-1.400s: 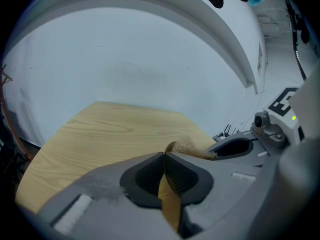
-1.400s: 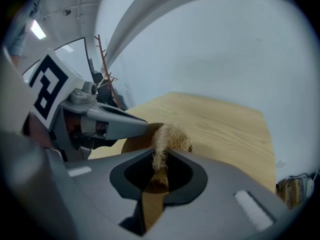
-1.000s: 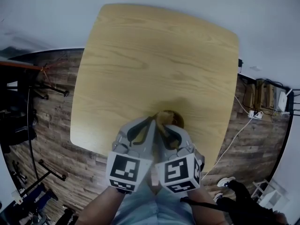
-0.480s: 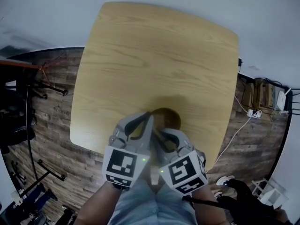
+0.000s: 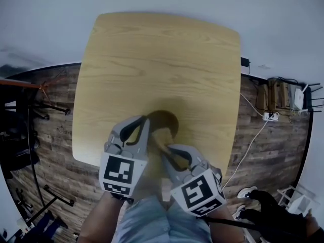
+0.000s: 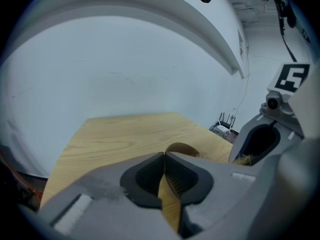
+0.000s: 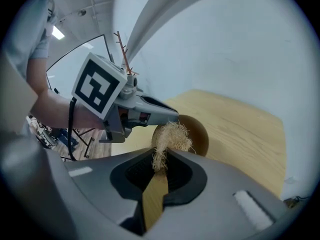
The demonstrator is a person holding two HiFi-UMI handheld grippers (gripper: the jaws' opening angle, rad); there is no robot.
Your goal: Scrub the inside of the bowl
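1. The brown bowl is sitting on the light wood table, near the edge closest to the person and right in front of both grippers.
2. The left gripper is pinching the bowl's rim, with its jaws closed down on the thin wall. The right gripper view shows its tip sitting right on the near-left edge of the bowl.
3. The right gripper is clamping a scruffy, straw-coloured fibre scrubber. The tuft is sticking out past the jaw tips.
4. That tuft is sitting at the bowl's mouth and covering the near part of the opening. I can't really tell if it's touching the inside.
5. In the head view the two grippers are angling in toward each other, with the right one just behind the bowl on the person's side.
6. The rest of the tabletop is showing plain wood grain, with dark plank floor around it.
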